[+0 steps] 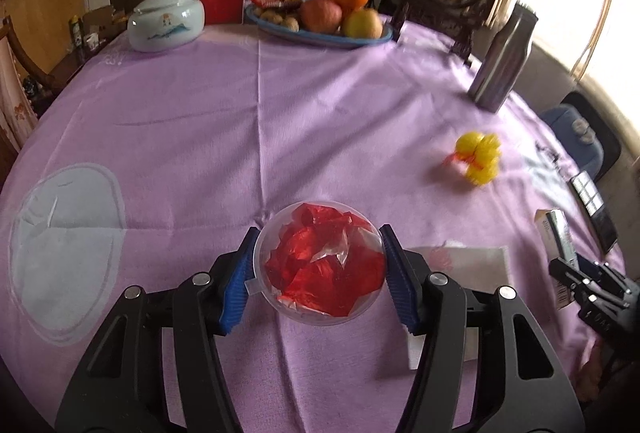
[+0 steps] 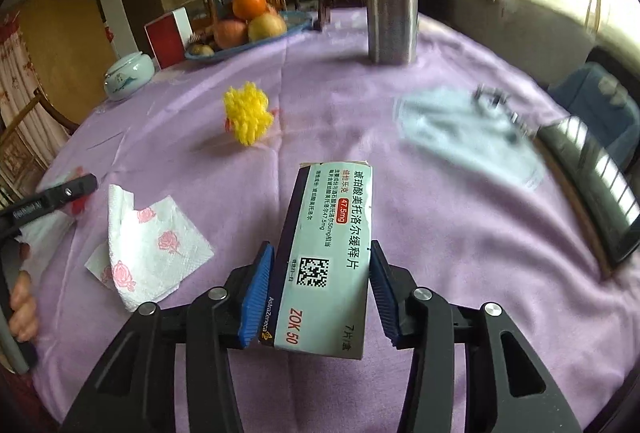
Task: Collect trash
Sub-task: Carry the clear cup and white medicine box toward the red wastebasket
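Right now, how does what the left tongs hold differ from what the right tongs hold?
The cup in the left tongs is round and clear; the box in the right tongs is rectangular, opaque card.
The cup holds crumpled red wrappers; what the box holds cannot be seen.
The cup is plain; the box carries print and a square code.
Both are clamped between blue pads over the purple cloth.

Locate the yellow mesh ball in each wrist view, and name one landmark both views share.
Left wrist view: the yellow mesh ball lies on the purple cloth at right of centre, below the steel bottle.
Right wrist view: the ball lies left of centre, above the rose-print napkin.
Shared landmark: the fruit plate with the orange on top, at the far edge of the table.
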Tool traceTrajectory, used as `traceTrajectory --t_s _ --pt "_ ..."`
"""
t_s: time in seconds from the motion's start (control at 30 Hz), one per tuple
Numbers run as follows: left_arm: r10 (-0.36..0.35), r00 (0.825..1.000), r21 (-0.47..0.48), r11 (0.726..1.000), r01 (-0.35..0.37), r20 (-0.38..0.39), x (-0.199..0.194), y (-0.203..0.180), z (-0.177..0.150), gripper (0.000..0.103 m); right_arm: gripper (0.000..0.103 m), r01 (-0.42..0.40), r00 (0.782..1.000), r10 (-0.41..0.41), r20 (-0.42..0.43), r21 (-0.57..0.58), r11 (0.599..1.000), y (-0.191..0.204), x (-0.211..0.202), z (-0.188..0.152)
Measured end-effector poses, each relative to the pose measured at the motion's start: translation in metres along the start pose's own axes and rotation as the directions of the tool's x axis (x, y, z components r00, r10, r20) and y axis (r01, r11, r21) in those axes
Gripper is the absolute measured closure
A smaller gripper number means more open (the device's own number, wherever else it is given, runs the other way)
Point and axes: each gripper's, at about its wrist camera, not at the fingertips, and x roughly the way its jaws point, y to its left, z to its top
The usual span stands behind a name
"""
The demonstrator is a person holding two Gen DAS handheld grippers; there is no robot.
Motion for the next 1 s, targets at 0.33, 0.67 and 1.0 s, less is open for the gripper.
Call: traceTrajectory --t_s 0.33,0.67,1.0 --pt "-0.109 0.985 0.010 0.994 0.109 0.131 -0.037 -0.005 -0.008 0.044 0.056 -0.098 0.987 0.092 0.133 0.041 0.994 -0.009 -0.037 -0.014" --pt "-0.228 0.957 0.021 0.973 0.228 0.181 -0.095 -0.038 -0.061 0.045 0.056 -0.119 0.965 0.111 0.236 0.020 0.993 -0.033 -0.120 -0.063" --pt "-0.339 0.929 0.191 0.931 0.310 0.146 -0.131 -0.144 -0.101 0.045 0.056 -0.046 0.961 0.008 0.276 0.132 0.990 -0.113 -0.183 -0.131"
